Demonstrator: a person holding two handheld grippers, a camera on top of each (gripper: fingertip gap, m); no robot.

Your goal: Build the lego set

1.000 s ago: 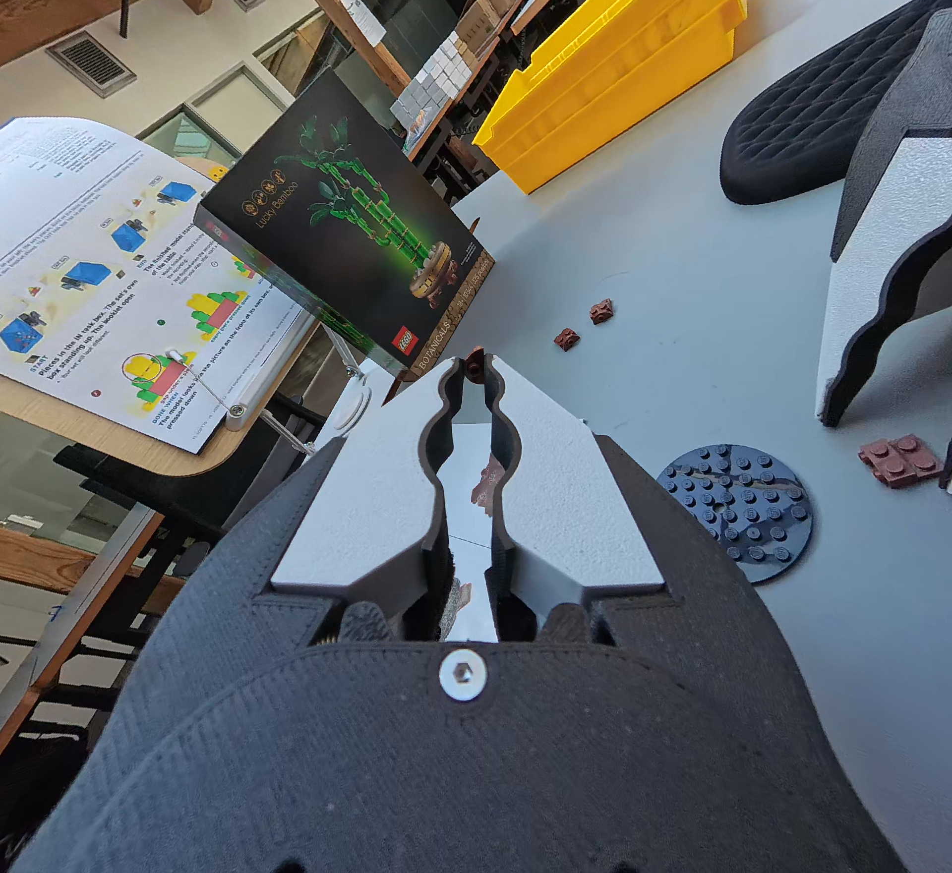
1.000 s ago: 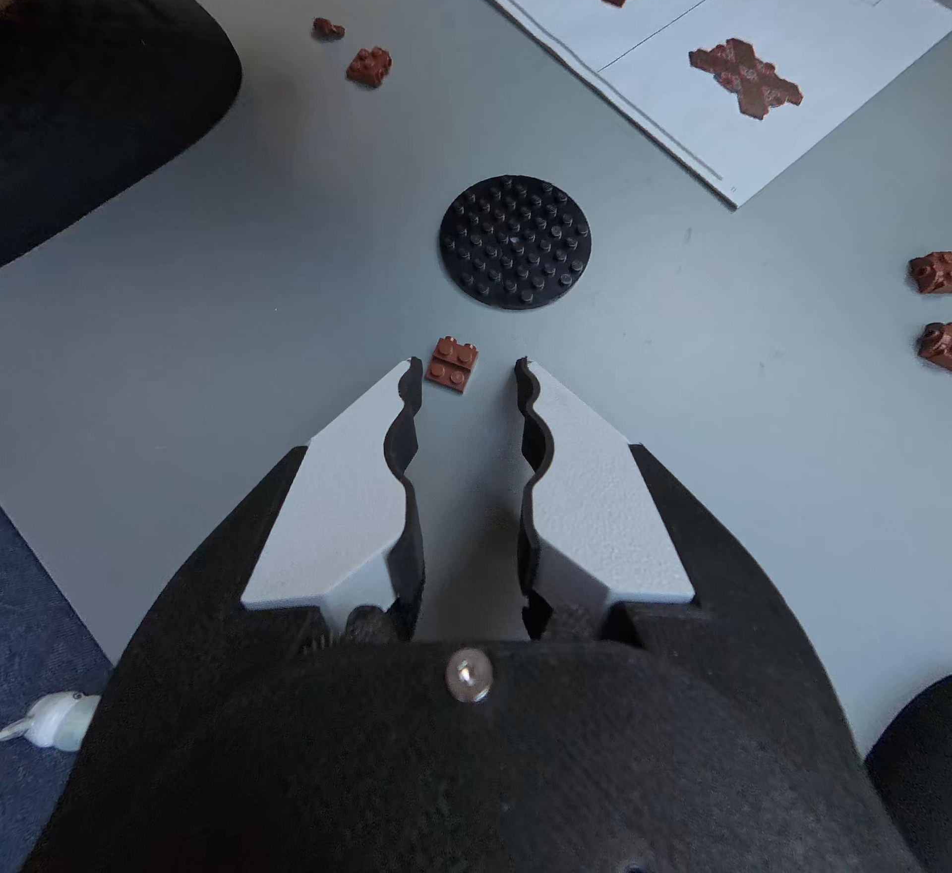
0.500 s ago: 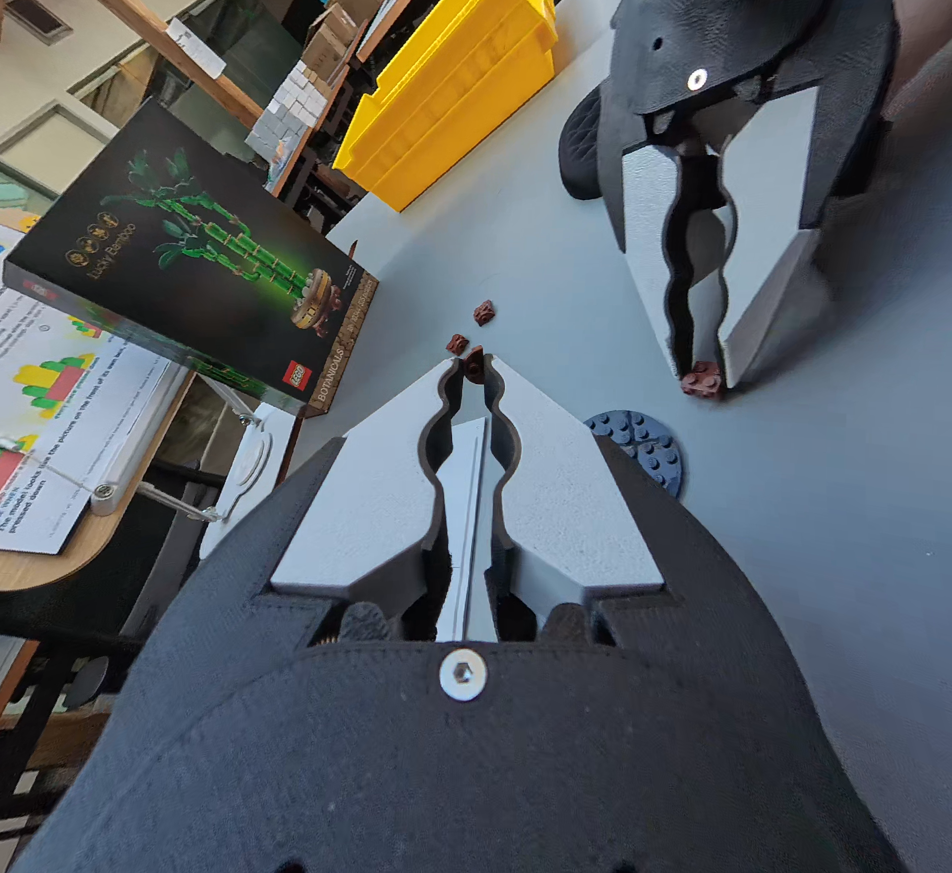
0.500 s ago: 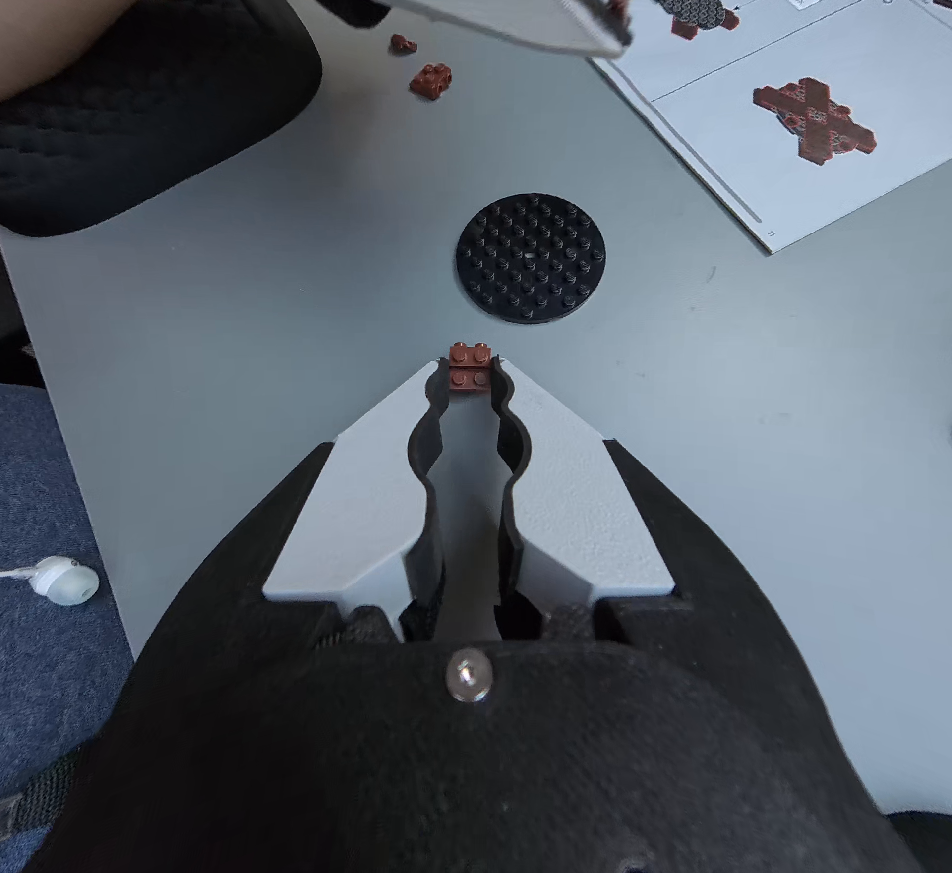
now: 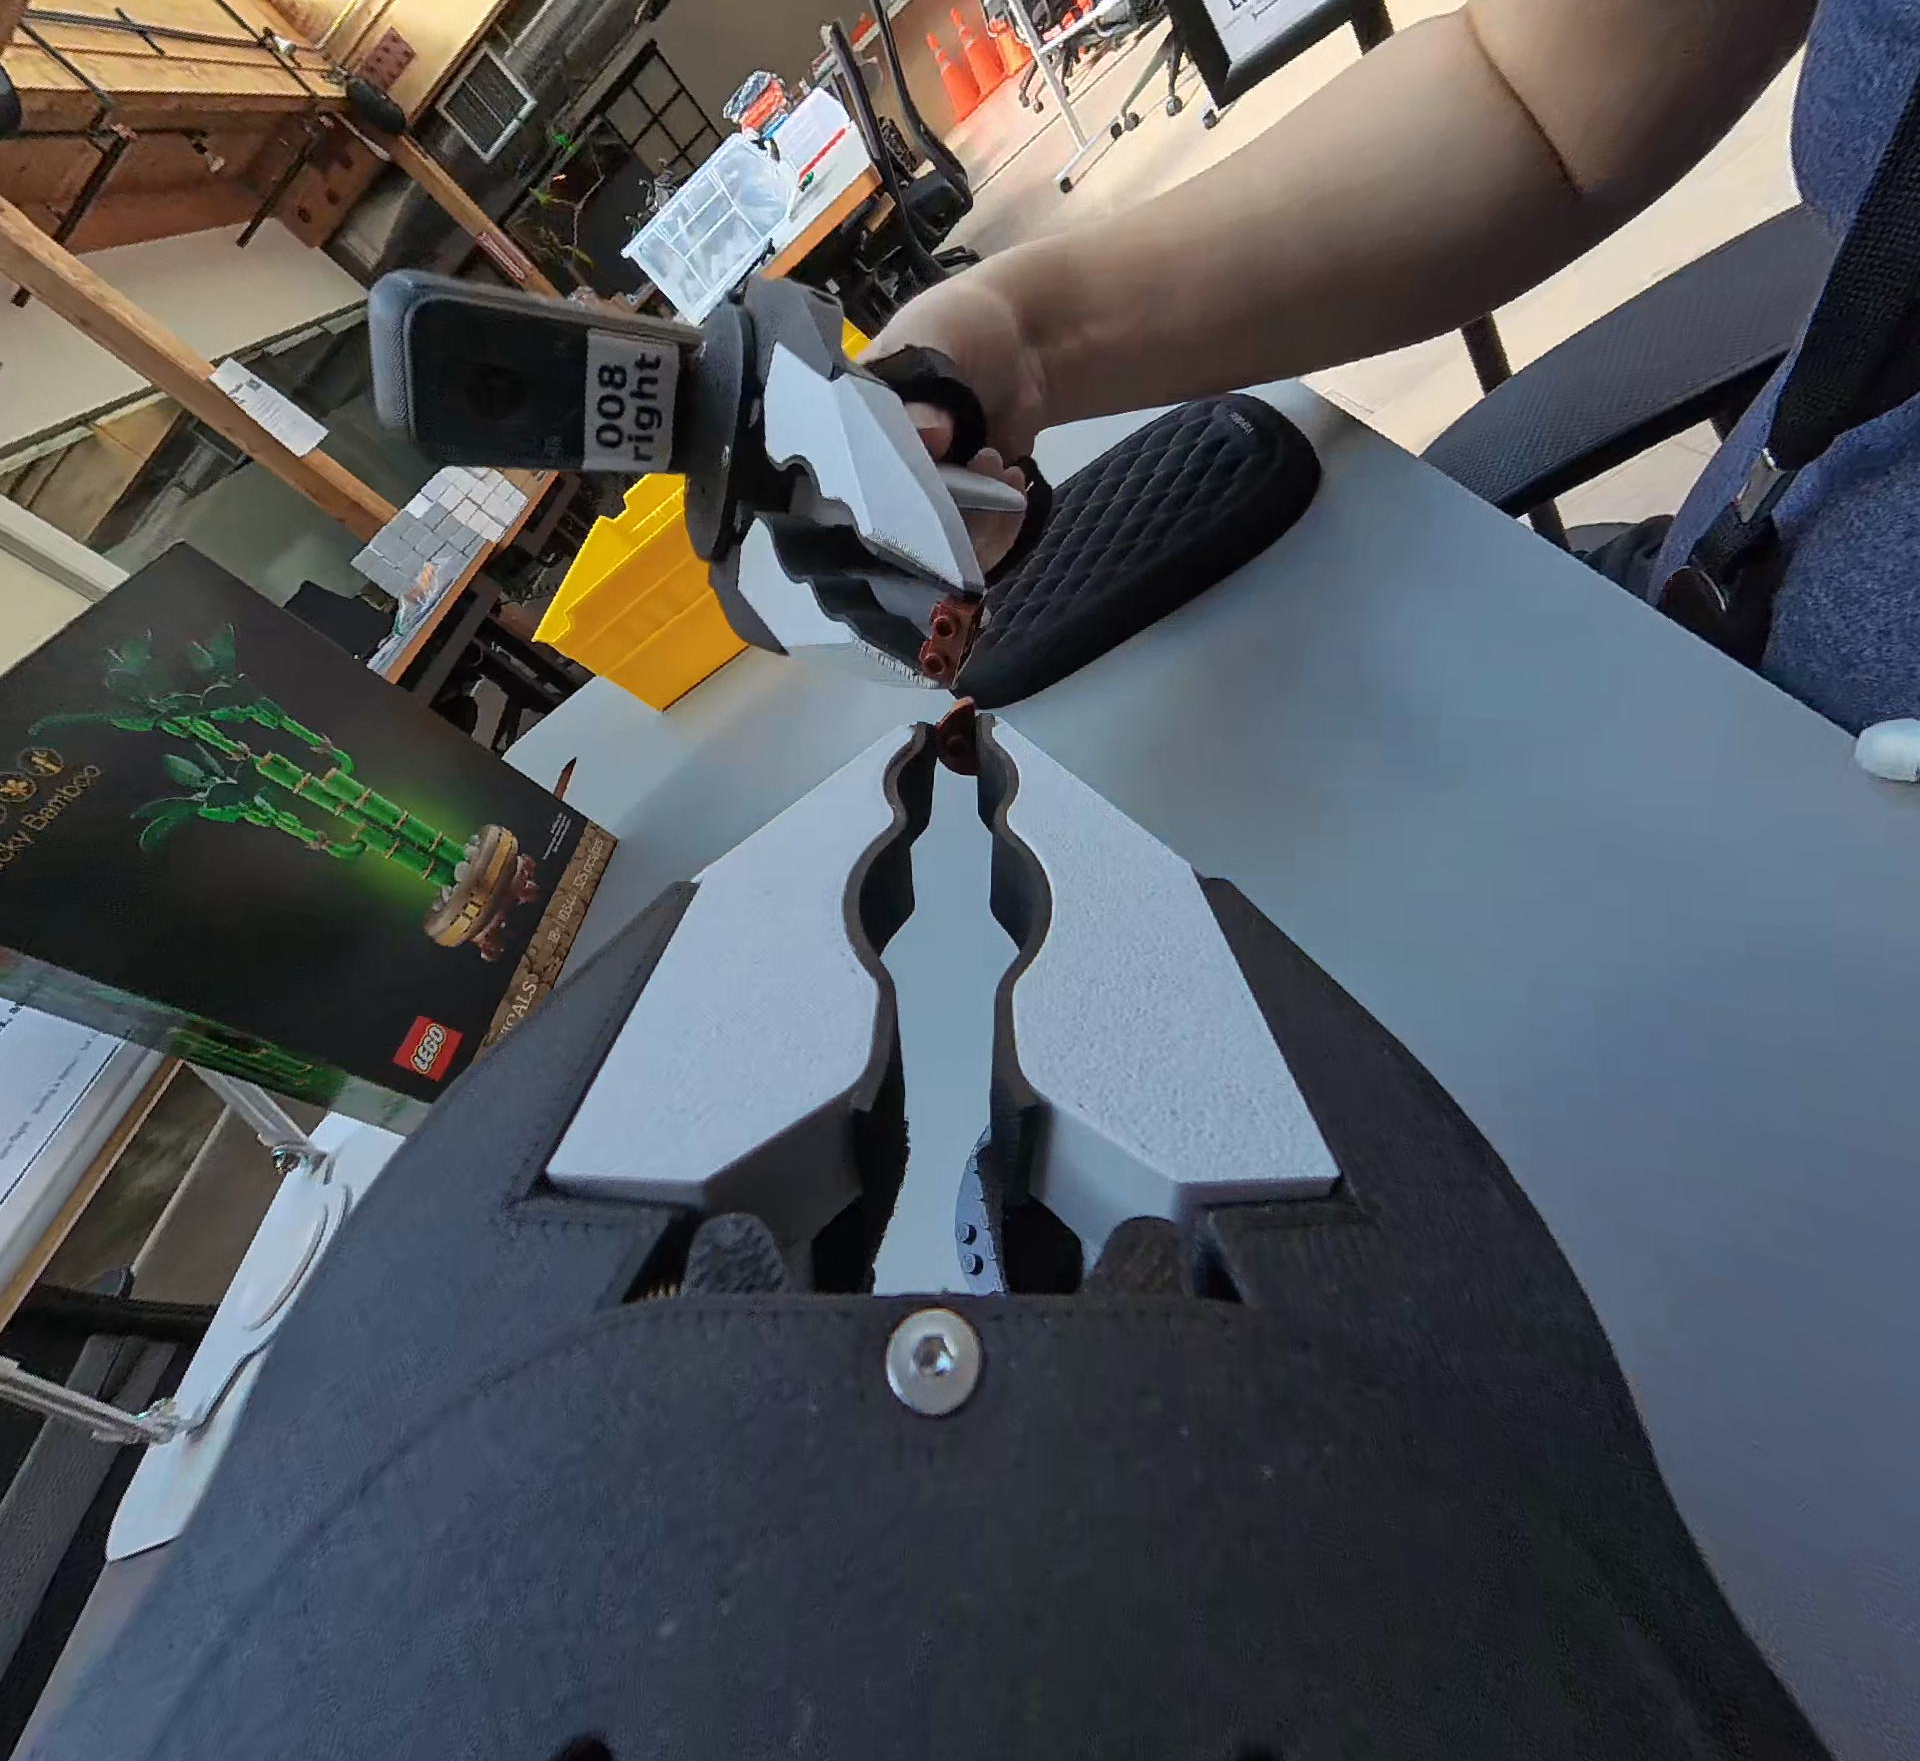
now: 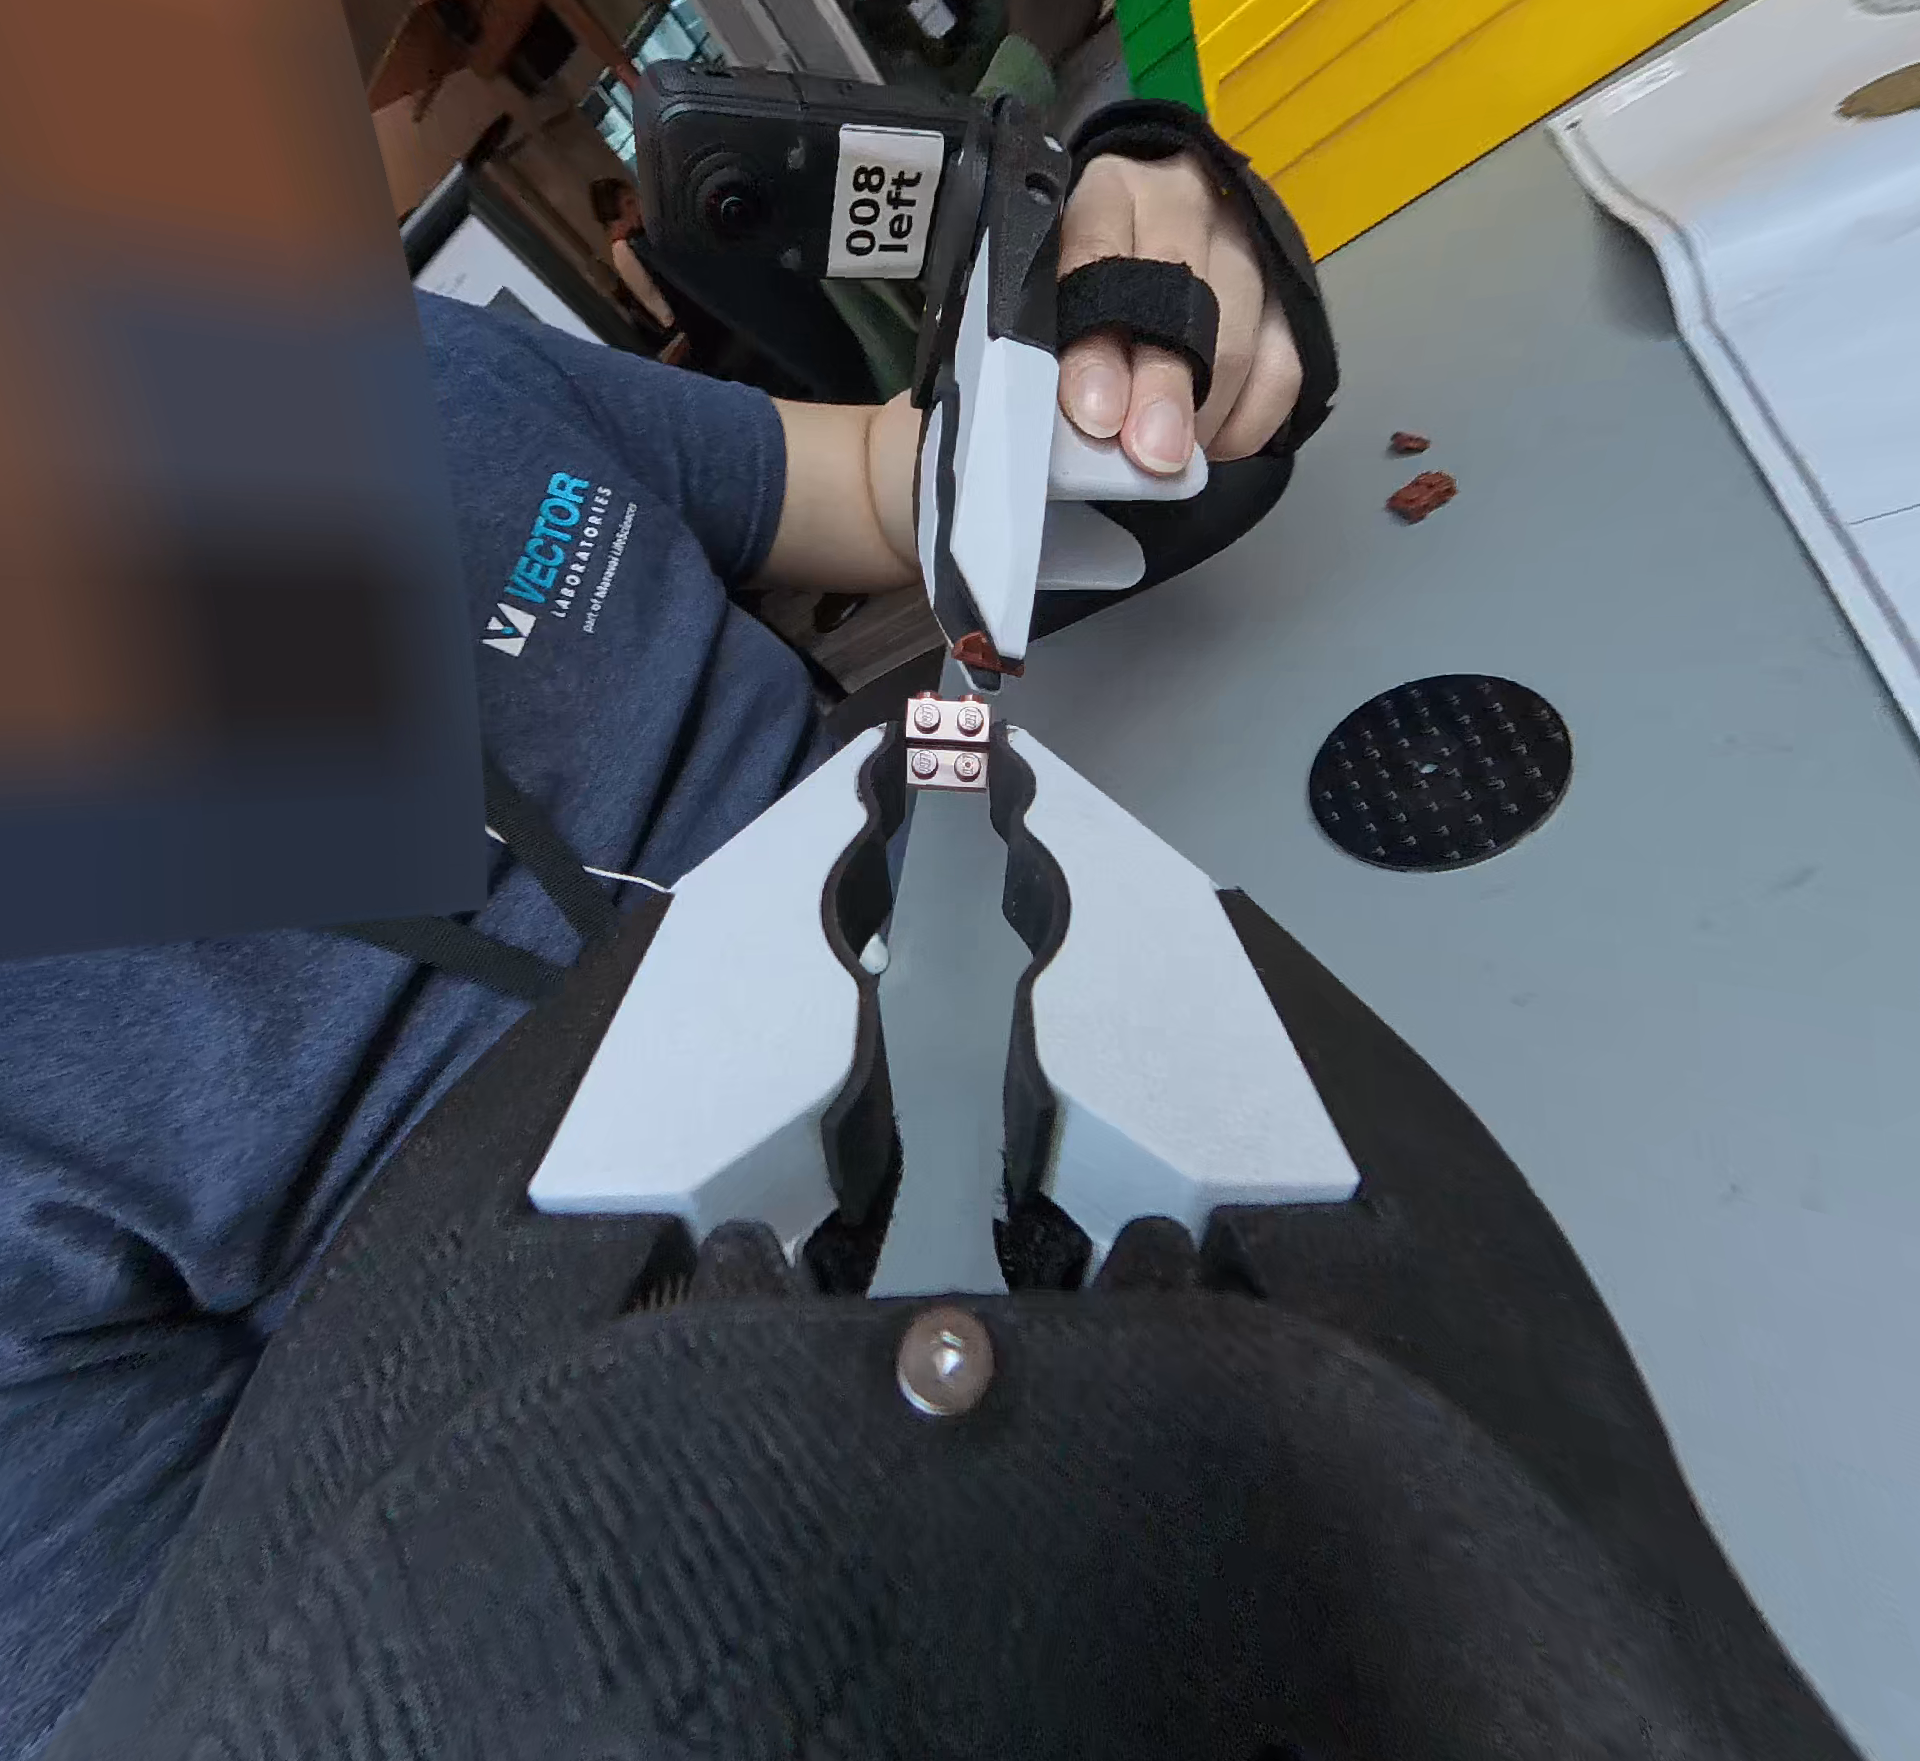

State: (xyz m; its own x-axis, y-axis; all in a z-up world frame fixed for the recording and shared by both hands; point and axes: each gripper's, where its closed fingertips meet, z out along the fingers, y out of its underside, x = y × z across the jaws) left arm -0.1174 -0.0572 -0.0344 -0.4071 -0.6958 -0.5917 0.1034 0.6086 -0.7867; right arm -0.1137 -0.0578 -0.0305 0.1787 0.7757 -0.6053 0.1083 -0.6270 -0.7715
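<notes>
My left gripper (image 5: 954, 743) is shut on a small reddish-brown piece (image 5: 956, 741) at its fingertips. My right gripper (image 6: 945, 755) is shut on a reddish-brown 2x2 plate (image 6: 945, 745), studs facing the camera. Both are raised above the grey table and point at each other, tips nearly touching. In the left wrist view the right gripper (image 5: 940, 646) holds the plate (image 5: 943, 639) just beyond my tips. In the right wrist view the left gripper (image 6: 982, 657) holds its piece (image 6: 982, 649) just above the plate. A black round studded plate (image 6: 1439, 771) lies on the table to the right.
The set's box (image 5: 260, 838) stands at the left. Yellow bins (image 5: 644, 589) sit behind. A black padded rest (image 5: 1132, 527) lies on the table (image 5: 1558, 880). Two loose brown pieces (image 6: 1421, 493) lie near the white instruction booklet (image 6: 1787, 277). The person's torso is close.
The right gripper closed on the 2x2 plate and lifted it off the table. Both grippers rose and turned toward each other, bringing the two brown pieces close together.
</notes>
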